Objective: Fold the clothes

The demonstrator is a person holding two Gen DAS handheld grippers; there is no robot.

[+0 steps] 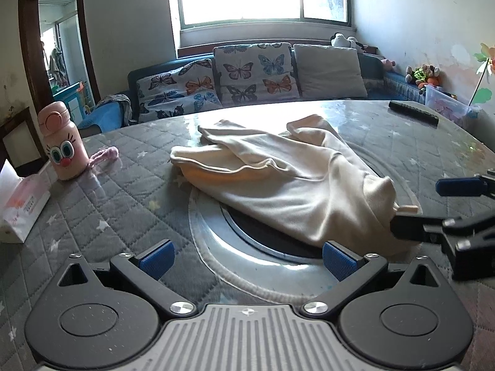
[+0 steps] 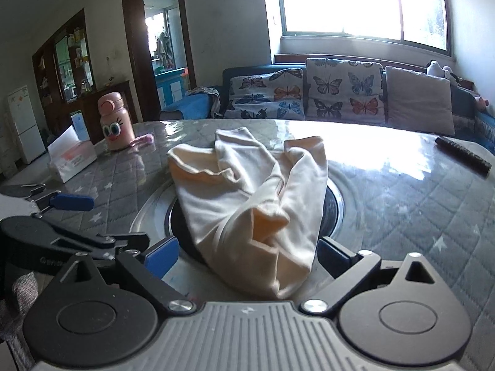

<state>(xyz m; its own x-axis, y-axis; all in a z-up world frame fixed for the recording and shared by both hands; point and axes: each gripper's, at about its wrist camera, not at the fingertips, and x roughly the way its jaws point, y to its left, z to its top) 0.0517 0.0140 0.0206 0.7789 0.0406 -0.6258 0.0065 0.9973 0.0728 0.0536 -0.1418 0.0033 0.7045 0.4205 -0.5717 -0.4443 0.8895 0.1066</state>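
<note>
A cream garment (image 1: 278, 182) lies crumpled on the round table, over the metal-rimmed centre disc (image 1: 247, 247). My left gripper (image 1: 247, 261) is open and empty, just short of the garment's near edge. The right gripper (image 1: 430, 207) enters that view from the right, its fingers spread around the garment's near end. In the right wrist view the garment (image 2: 247, 204) lies between the open fingers of my right gripper (image 2: 247, 258), with its near end bunched there. The left gripper (image 2: 77, 216) shows at the left, open.
A pink cartoon bottle (image 1: 63, 142) and a tissue box (image 1: 18, 207) stand at the table's left. A dark remote (image 1: 413, 113) lies at the far right. The table has a grey quilted cover (image 1: 123, 185). A sofa (image 1: 247, 74) with butterfly cushions stands behind.
</note>
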